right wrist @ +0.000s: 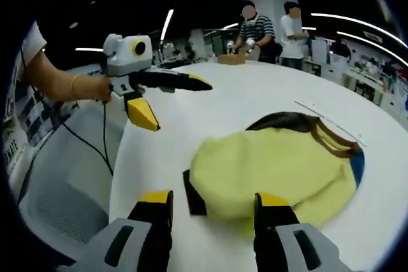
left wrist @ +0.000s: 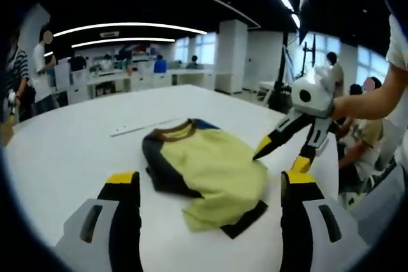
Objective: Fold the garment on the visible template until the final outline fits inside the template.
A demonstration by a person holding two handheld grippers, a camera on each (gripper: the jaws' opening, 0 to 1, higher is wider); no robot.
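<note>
wide bare white surface point(left wrist: 76, 151) around the folded garment point(left wrist: 207, 173), open on the left and lower left of the left gripper view. beyond the collar, a thin pale strip point(left wrist: 143, 127) lying flat, low enough to pass over. at right in that view, the right tongs point(left wrist: 280, 160) parted just beside the garment's edge, narrowing the way in from there. in the right gripper view, the left tongs point(right wrist: 175, 103) parted at upper left, well apart from the cloth; free surface between. people and desks far behind, off the surface.
</note>
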